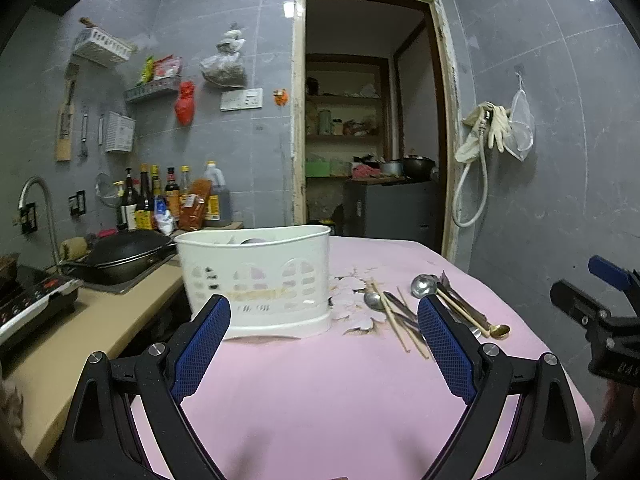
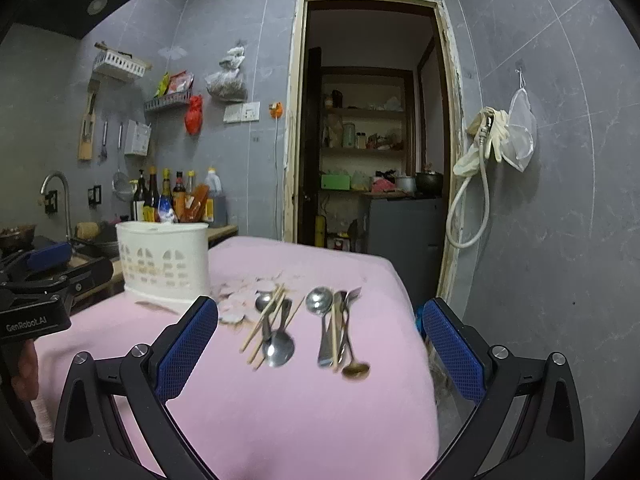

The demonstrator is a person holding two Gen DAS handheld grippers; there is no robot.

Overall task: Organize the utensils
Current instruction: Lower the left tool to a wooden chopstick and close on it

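Observation:
A white slotted utensil basket [image 1: 256, 278] [image 2: 164, 262] stands on the pink tablecloth [image 1: 320, 392] [image 2: 304, 408]. To its right lie two loose heaps: wooden chopsticks [image 2: 266, 318] [image 1: 394, 326] crossed over steel spoons [image 2: 279, 346], and a steel ladle [image 2: 319, 300] [image 1: 424, 285] beside a gold spoon [image 2: 355, 369] [image 1: 500, 331] and other cutlery. My left gripper [image 1: 324, 344] hangs open just before the basket, holding nothing. My right gripper [image 2: 320, 344] is open too, a little short of the heaps. Each gripper shows at the edge of the other's view.
Left of the table runs a beige counter [image 1: 100, 320] with a black wok [image 1: 124, 254], an induction hob [image 1: 32, 300], a tap [image 1: 38, 200] and sauce bottles [image 1: 172, 200]. Behind the table is an open doorway [image 1: 368, 120]. The table's right edge drops to the floor.

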